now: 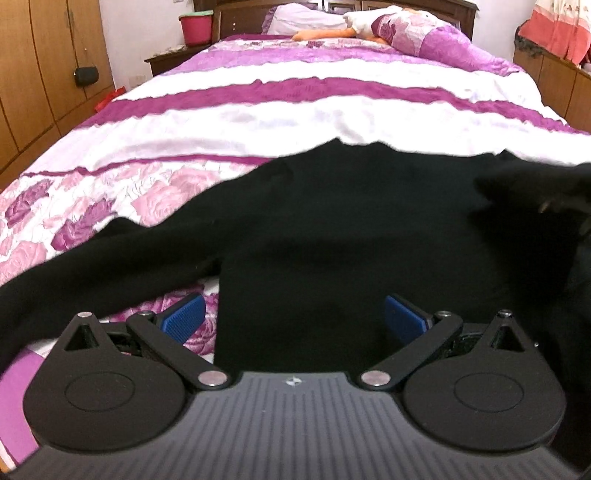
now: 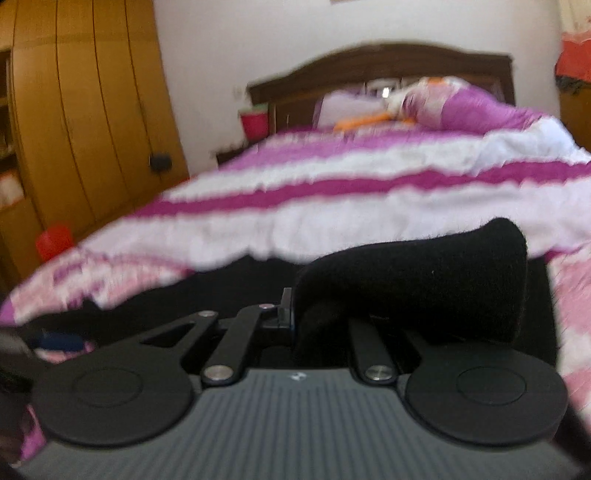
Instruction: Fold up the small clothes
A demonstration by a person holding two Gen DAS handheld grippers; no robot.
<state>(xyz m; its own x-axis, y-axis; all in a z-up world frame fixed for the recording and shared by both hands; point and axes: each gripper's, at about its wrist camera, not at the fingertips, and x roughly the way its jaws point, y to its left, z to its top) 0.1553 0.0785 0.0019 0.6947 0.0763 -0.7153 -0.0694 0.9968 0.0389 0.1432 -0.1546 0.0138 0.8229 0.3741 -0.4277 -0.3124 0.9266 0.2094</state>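
Observation:
A black long-sleeved garment (image 1: 351,221) lies spread on the bed, one sleeve (image 1: 92,266) stretched out to the left. My left gripper (image 1: 293,317) is open, its blue pads (image 1: 184,314) wide apart over the garment's near edge, holding nothing. My right gripper (image 2: 306,317) is shut on the other black sleeve (image 2: 424,280), which is lifted and drapes over the fingers. The right view is blurred. At the right edge of the left wrist view a dark blurred shape (image 1: 546,199) hangs over the garment.
The bed has a pink, purple and white quilt (image 1: 295,110). Pillows and a soft toy (image 1: 388,22) lie at the headboard. A wooden wardrobe (image 1: 44,74) stands on the left, a red bucket (image 1: 195,26) on the nightstand, a cabinet (image 1: 554,81) on the right.

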